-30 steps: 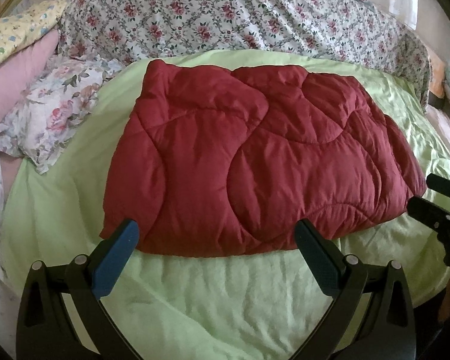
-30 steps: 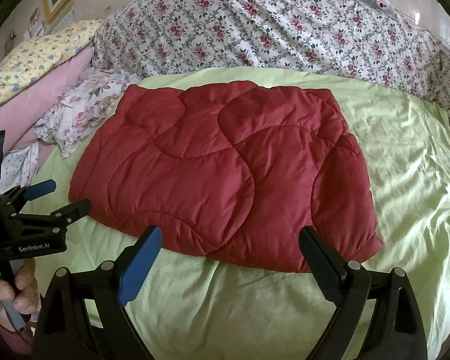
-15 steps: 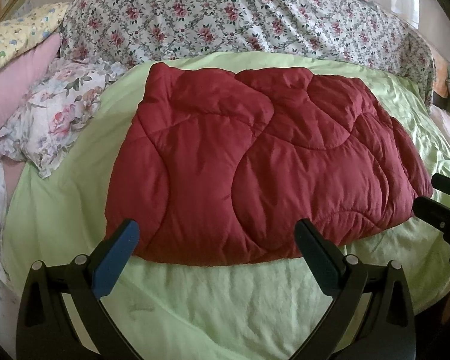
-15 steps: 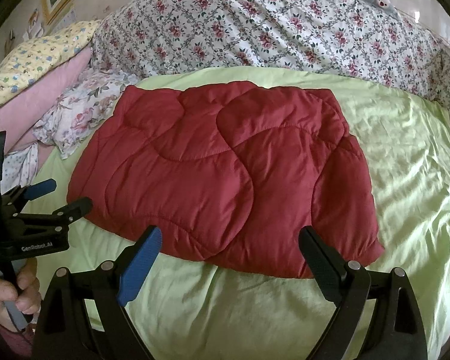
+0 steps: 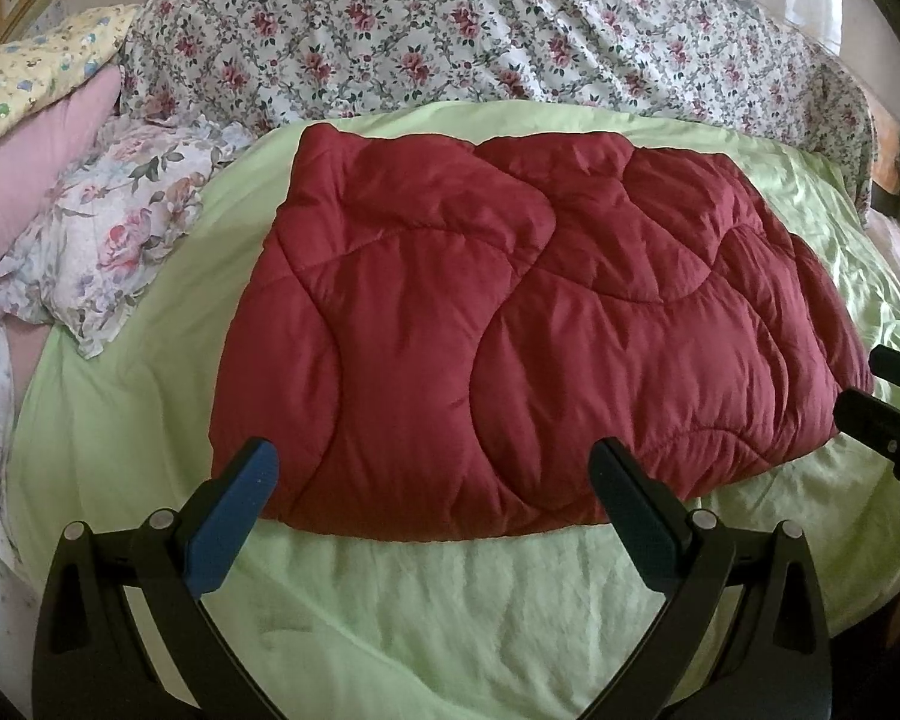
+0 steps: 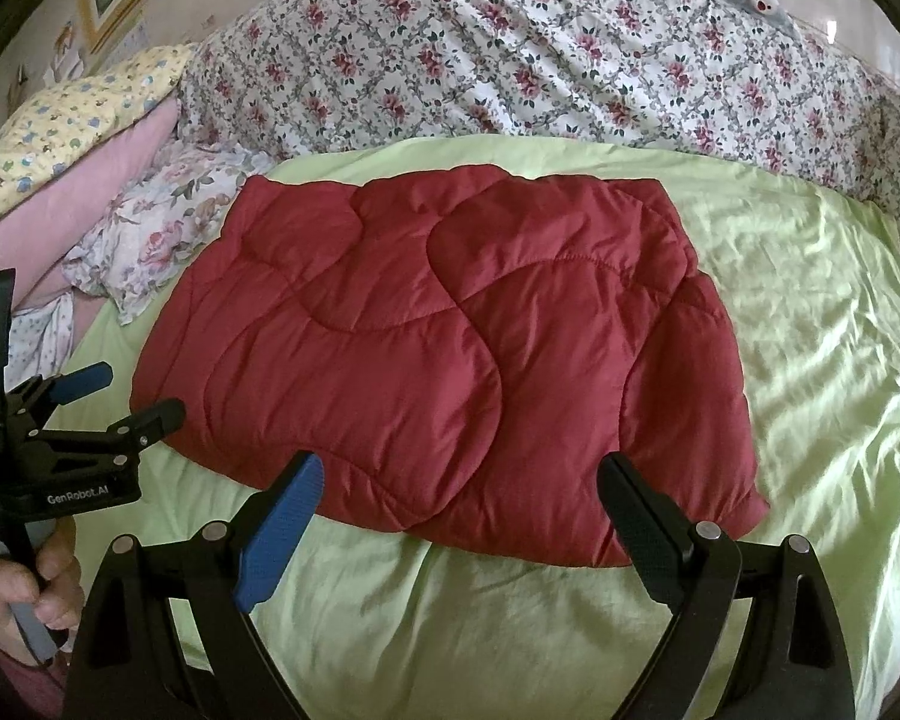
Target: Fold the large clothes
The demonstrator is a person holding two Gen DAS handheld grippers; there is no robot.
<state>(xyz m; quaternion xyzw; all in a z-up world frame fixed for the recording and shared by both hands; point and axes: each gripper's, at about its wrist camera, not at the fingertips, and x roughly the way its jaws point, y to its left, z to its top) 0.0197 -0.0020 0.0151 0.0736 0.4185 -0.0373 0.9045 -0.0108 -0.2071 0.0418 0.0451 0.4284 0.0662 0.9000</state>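
Note:
A dark red quilted garment (image 5: 510,324) lies folded into a flat, puffy rectangle on the light green sheet (image 5: 450,612); it also shows in the right wrist view (image 6: 444,360). My left gripper (image 5: 432,468) is open and empty, hovering just above the garment's near edge. My right gripper (image 6: 459,480) is open and empty, hovering over the near right part of the garment. The left gripper also shows at the left edge of the right wrist view (image 6: 120,396), open. The right gripper's fingers (image 5: 888,396) show at the right edge of the left wrist view.
A floral duvet (image 6: 540,60) is heaped along the back of the bed. A floral pillow (image 5: 108,228), a pink pillow (image 5: 36,156) and a yellow patterned pillow (image 6: 72,126) lie at the left. The green sheet (image 6: 828,360) stretches bare to the right.
Both grippers have moved slightly closer to the garment's near edge. The garment itself has not moved, and both grippers stay open.

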